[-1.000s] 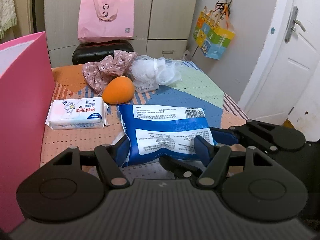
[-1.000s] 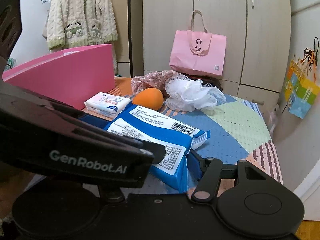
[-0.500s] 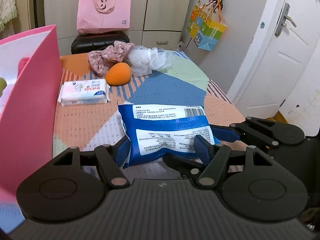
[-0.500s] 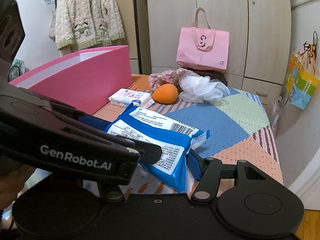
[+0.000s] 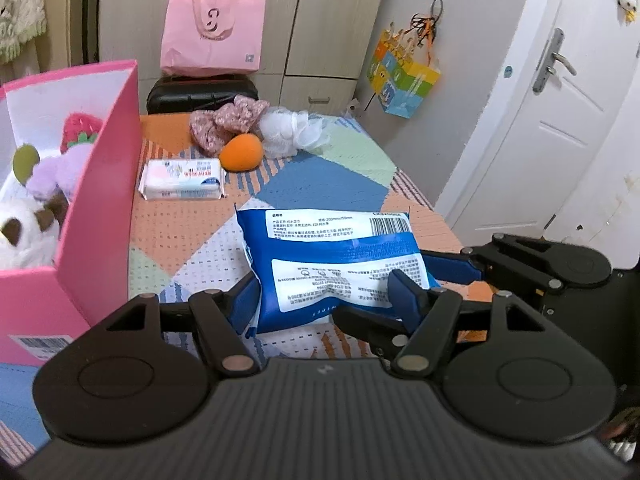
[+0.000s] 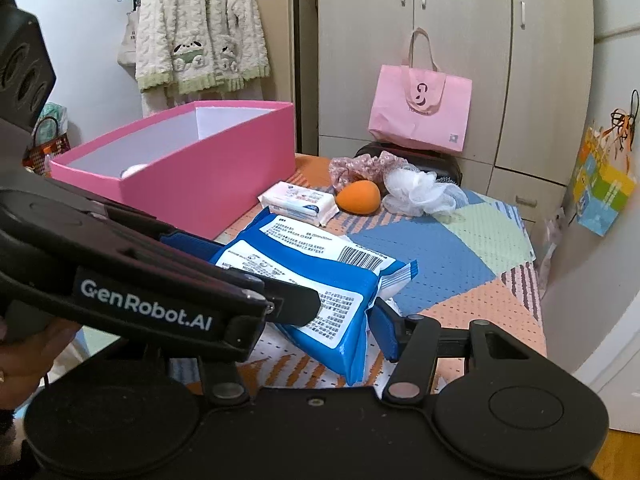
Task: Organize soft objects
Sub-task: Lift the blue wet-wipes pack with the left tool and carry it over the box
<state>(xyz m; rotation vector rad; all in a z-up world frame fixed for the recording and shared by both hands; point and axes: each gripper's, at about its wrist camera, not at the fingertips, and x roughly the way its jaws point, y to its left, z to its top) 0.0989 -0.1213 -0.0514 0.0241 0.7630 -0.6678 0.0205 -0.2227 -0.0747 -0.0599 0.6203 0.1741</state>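
Two grippers share one blue wipes pack (image 5: pixel 336 264), lifted above the patchwork table (image 5: pixel 320 184): the left gripper (image 5: pixel 324 292) clamps its near end, and the right gripper (image 6: pixel 344 312) is squeezing in on its other side with the pack between the pads. The pack's long axis runs side to side, barcode edge facing away. Left of the pack sits the pink box (image 5: pixel 100 184) with plush toys (image 5: pixel 36 200) inside. Beyond the pack are a small tissue pack (image 5: pixel 182 179), orange sponge (image 5: pixel 241 153), floral scrunchie (image 5: pixel 224 122) and white bath pouf (image 5: pixel 294 132). Nothing blocks the way to the box.
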